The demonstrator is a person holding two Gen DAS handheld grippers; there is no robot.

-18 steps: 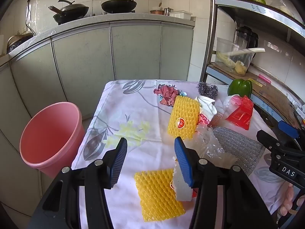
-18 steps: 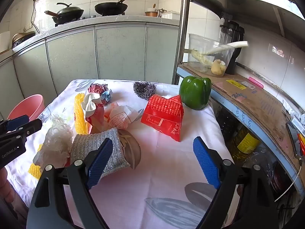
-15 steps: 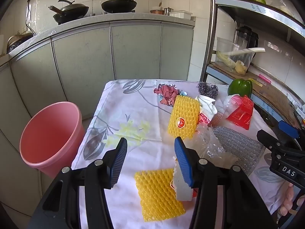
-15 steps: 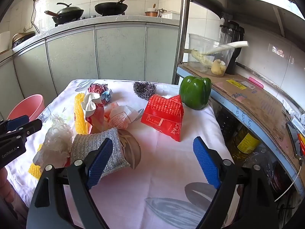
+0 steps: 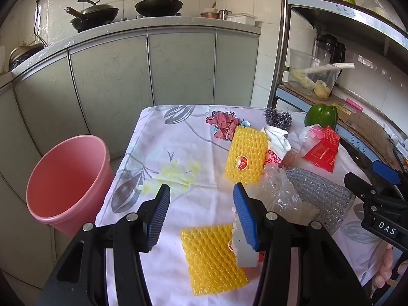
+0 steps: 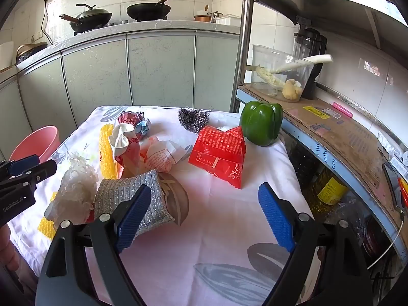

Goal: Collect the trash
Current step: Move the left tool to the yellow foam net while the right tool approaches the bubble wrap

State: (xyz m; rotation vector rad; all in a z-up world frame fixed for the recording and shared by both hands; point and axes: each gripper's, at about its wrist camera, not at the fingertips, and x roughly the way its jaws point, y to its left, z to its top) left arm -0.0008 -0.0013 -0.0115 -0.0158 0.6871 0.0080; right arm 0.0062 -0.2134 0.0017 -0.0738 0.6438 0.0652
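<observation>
Trash lies on a floral-cloth table (image 5: pixel 163 148). A yellow foam net (image 5: pixel 211 257) lies just below my open left gripper (image 5: pixel 201 219). A second yellow net (image 5: pixel 244 158) stands further back beside a crumpled white cup (image 5: pixel 276 137), a red wrapper (image 5: pixel 224 125) and clear crumpled plastic (image 5: pixel 278 193). A red carton (image 6: pixel 219 153) sits ahead of my open, empty right gripper (image 6: pixel 204 219). A pink bucket (image 5: pixel 66 181) stands on the floor left of the table.
A silver sponge (image 6: pixel 132 199), a steel scourer (image 6: pixel 193 119) and a green pepper (image 6: pixel 261 122) are on the table. A metal shelf rack (image 6: pixel 331 127) stands along the right. Grey cabinets (image 5: pixel 153 71) with pans on top stand behind.
</observation>
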